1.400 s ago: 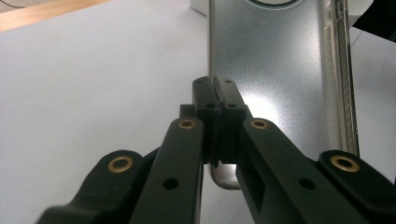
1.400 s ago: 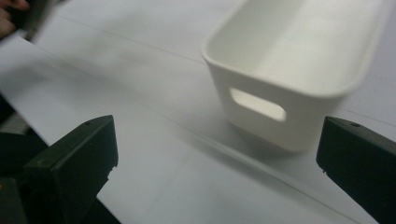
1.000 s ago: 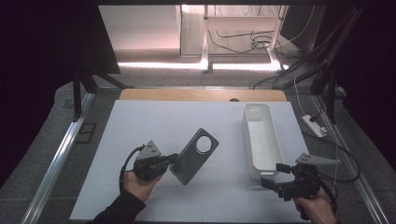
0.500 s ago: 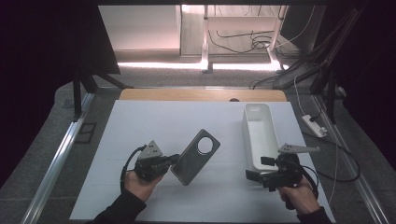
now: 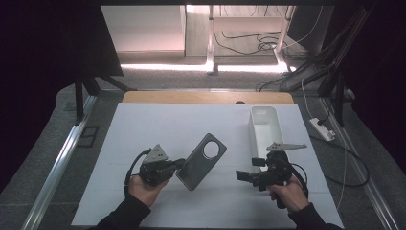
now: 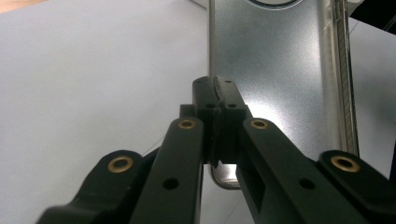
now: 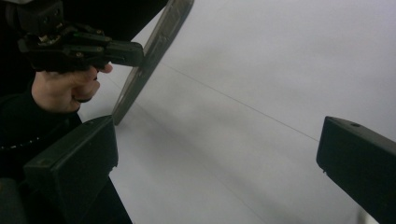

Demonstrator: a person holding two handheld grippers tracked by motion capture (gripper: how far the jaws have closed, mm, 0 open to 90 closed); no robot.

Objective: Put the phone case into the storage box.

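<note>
Since the earlier frame the right gripper (image 5: 245, 175) had moved from beside the white bin (image 5: 266, 128) leftward toward the phone case (image 5: 201, 161), while the left gripper (image 5: 178, 164) had kept its place. The left jaws were pressed together, pinching the case's lower edge and holding it tilted above the white table sheet (image 5: 143, 129) left of the bin; the right jaws stood spread wide with nothing between them. The left gripper view showed the pinch on the grey case (image 6: 271, 70) up close, and the right gripper view showed the case (image 7: 149, 56) edge-on, its low end seemingly near the sheet.
</note>
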